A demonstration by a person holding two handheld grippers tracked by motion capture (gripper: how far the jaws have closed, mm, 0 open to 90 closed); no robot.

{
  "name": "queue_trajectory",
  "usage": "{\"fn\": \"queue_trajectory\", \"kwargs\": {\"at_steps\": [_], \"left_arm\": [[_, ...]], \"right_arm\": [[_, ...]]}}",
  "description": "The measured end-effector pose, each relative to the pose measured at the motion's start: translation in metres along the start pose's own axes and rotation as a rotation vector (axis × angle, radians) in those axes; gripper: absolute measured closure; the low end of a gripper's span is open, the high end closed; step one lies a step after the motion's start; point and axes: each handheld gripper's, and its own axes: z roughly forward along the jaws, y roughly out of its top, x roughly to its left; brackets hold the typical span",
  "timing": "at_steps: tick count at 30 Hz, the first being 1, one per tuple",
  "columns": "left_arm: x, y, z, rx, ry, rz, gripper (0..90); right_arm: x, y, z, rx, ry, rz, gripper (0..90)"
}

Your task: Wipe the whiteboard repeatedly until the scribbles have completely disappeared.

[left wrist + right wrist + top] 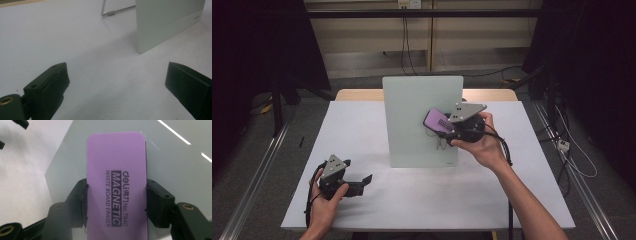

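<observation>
A pale whiteboard stands upright in the middle of the white table. My right gripper is shut on a purple magnetic whiteboard eraser, held against the board's right part. In the right gripper view the eraser with dark lettering sits between both black pads, the board right behind it. My left gripper rests low at the table's front left, open with nothing in it. In the left gripper view its fingers stand wide apart over bare table, with the board's lower corner ahead.
A wire stand props the board from behind. Dark curtains and floor cables surround the table. Bare table surface lies between the board and the front edge.
</observation>
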Motion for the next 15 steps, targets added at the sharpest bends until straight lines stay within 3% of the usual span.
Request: {"fn": "queue_trajectory", "kwargs": {"at_steps": [8, 12, 15], "left_arm": [[-0.0002, 0.0000, 0.0005, 0.001, -0.001, 0.000, 4.9], [0.0003, -0.0001, 0.0005, -0.003, -0.001, -0.002, 4.9], [0.0005, -0.0004, 0.0007, -0.008, -0.003, -0.006, 5.0]], "right_arm": [[0.0093, -0.0046, 0.0092, 0.027, 0.037, -0.009, 42.2], [0.0067, -0.0025, 0.0082, 0.036, 0.050, -0.011, 42.2], [0.0005, 0.0032, 0.0039, 0.015, 0.034, -0.004, 42.2]]}}
